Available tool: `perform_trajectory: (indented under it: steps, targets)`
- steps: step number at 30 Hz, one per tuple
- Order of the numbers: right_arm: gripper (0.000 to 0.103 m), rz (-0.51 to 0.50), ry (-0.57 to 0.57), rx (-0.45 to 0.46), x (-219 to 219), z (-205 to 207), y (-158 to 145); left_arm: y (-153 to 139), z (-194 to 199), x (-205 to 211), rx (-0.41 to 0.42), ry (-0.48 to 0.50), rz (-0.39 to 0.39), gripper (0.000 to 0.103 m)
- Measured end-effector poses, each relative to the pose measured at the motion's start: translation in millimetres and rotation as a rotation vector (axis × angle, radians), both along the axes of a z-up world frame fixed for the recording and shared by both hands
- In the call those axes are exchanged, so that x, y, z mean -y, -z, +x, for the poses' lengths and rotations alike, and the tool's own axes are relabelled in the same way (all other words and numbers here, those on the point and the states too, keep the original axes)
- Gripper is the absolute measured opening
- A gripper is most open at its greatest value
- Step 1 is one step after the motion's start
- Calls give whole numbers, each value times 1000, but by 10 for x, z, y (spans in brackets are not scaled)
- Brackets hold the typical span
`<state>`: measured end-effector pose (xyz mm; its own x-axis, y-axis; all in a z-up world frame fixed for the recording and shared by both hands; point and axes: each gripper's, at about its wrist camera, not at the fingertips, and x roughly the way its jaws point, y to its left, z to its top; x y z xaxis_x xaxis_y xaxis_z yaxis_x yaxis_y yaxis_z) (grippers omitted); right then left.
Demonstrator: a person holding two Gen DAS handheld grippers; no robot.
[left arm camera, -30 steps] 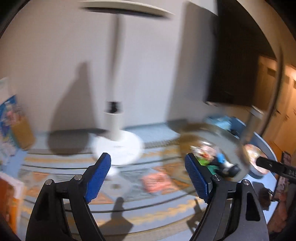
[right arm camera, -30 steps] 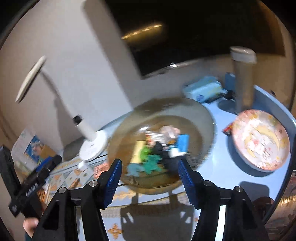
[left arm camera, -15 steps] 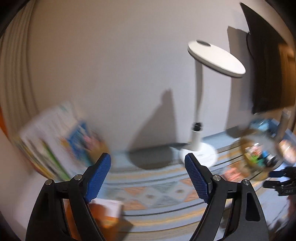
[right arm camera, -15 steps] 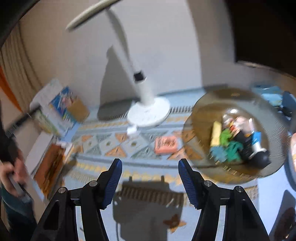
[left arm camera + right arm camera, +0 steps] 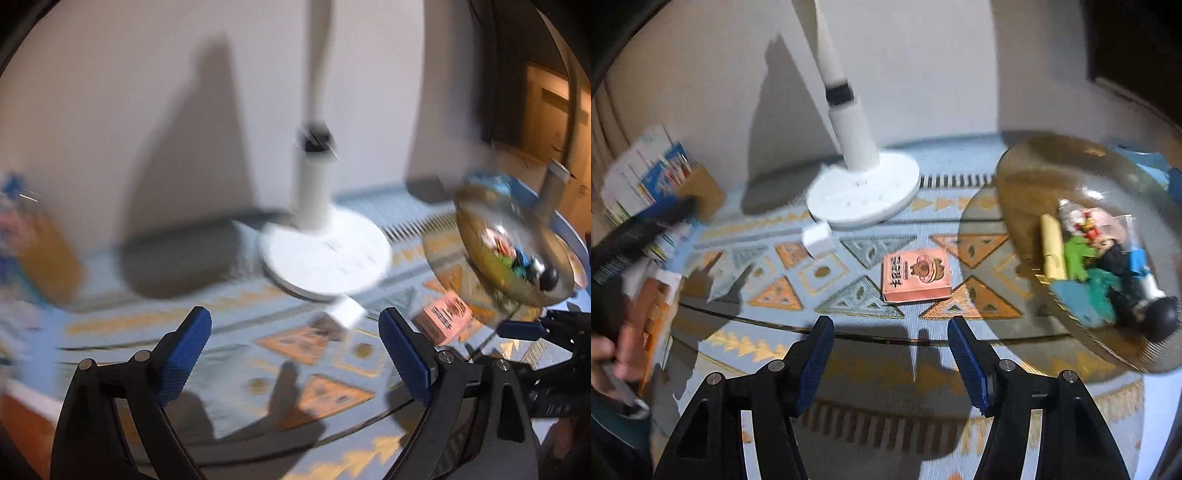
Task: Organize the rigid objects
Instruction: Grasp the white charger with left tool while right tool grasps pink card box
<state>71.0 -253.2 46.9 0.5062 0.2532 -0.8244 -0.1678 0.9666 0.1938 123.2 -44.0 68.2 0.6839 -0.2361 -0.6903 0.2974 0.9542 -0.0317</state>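
Two loose items remain outside the bowl (image 5: 1027, 173): a pink box (image 5: 916, 275) lying flat on the patterned cloth (image 5: 971, 247), and a small white block (image 5: 818, 238) touching the lamp base (image 5: 864, 192). Several toys already sit piled in the bowl, so the sorting looks partly done. The box's long axis runs roughly left to right in the right wrist view, printed face up. It sits just ahead of the right gripper (image 5: 888, 360), whose jaws are spread and empty. The left gripper (image 5: 295, 354) hovers likewise parted, holding nothing.

Pink box (image 5: 916, 275) (orange-triangled blue cloth (image 5: 857, 251))
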Motion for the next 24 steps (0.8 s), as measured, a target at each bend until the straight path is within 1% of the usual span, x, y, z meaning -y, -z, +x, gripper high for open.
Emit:
perform_trajectory:
  steps: [2, 4, 5, 6, 7, 8, 9, 10, 11, 13, 14, 15, 16, 17, 19, 21, 23, 24]
  targets:
    - [62, -44, 24, -16, -12, 115, 112, 192, 178, 113, -55, 23, -20, 91]
    - [64, -39, 46, -32, 27, 212, 205, 331, 328, 182, -95, 38, -21, 91]
    - [66, -28, 59, -51, 50, 276, 269, 395, 363, 232, -117, 41, -1, 91]
    - [68, -17, 64, -62, 61, 320, 317, 455, 396, 272, -127, 36, 18, 89]
    - [75, -14, 68, -53, 64, 351, 339, 484, 414, 275, -130, 43, 17, 88]
    - [79, -29, 68, -34, 47, 371, 335, 484, 422, 242, -132, 46, 9, 87]
    - [83, -47, 66, -28, 22, 398, 340, 503, 439, 225, -136, 44, -4, 82]
    - [83, -61, 52, -25, -16, 431, 353, 523, 454, 209, -147, 49, -20, 75]
    - [83, -78, 43, -20, -49, 449, 357, 536, 458, 197, -159, 61, -41, 70]
    - [83, -122, 17, 3, -135, 477, 366, 579, 513, 234, -172, 76, -53, 57]
    - [82, -139, 10, 13, -170, 490, 374, 579, 498, 253, -165, 78, -45, 56]
    - [71, -153, 1, 26, -201, 486, 375, 582, 495, 268, -162, 82, -46, 50]
    - [60, -186, -6, 47, -242, 469, 356, 580, 483, 278, -165, 96, -59, 33]
    - [54, -183, -23, 54, -265, 454, 347, 574, 467, 288, -168, 102, -65, 33]
    - [54, -158, -65, 48, -302, 435, 345, 570, 409, 317, -167, 106, -46, 32]
    - [54, -175, -114, 51, -364, 327, 330, 559, 292, 312, -172, 101, -25, 32]
    - [54, -167, -183, 65, -389, 139, 283, 525, 127, 266, -181, 87, -18, 32]
    - [54, -140, -235, 69, -384, 11, 254, 499, -3, 234, -182, 80, -13, 32]
